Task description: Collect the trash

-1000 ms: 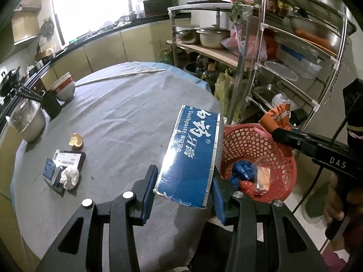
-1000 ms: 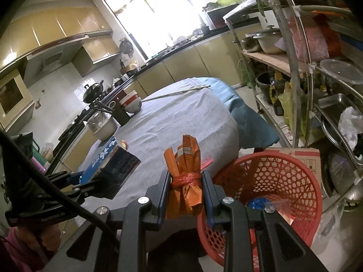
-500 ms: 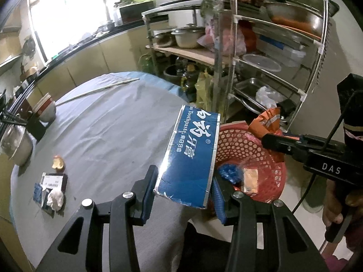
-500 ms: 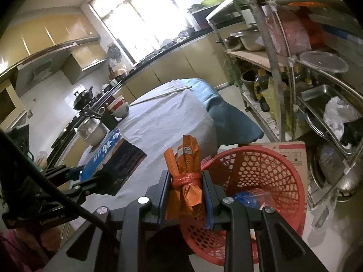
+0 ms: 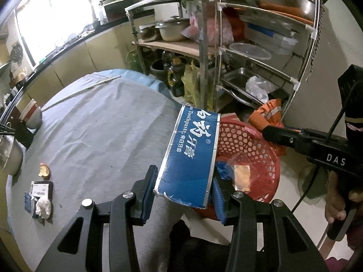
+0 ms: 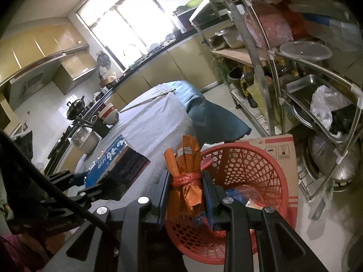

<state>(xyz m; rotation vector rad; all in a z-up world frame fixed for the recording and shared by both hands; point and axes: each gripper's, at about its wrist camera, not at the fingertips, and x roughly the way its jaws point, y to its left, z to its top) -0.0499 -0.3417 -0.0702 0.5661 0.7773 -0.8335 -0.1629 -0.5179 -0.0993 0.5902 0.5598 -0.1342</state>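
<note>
My left gripper (image 5: 183, 190) is shut on a blue toothpaste box (image 5: 192, 154) and holds it at the table's right edge, beside the red mesh basket (image 5: 251, 140) on the floor. My right gripper (image 6: 186, 195) is shut on an orange wrapper bundle (image 6: 185, 170) tied with red string, held over the near rim of the basket (image 6: 249, 167). The basket holds blue and orange packets (image 5: 240, 174). On the table lie a bitten apple core (image 5: 43, 170), a small black box (image 5: 42, 189) and a crumpled white tissue (image 5: 43, 206).
The round table (image 5: 95, 136) has a grey cloth. Bowls (image 5: 33, 115) and a metal pot (image 5: 9, 158) stand at its left edge. A metal rack (image 5: 249, 45) with pots and containers stands behind the basket. A cardboard box (image 6: 279, 145) leans beside it.
Both grippers have moved right and down toward the basket with their loads. The basket looks nearer and the table has slid left in both views.
</note>
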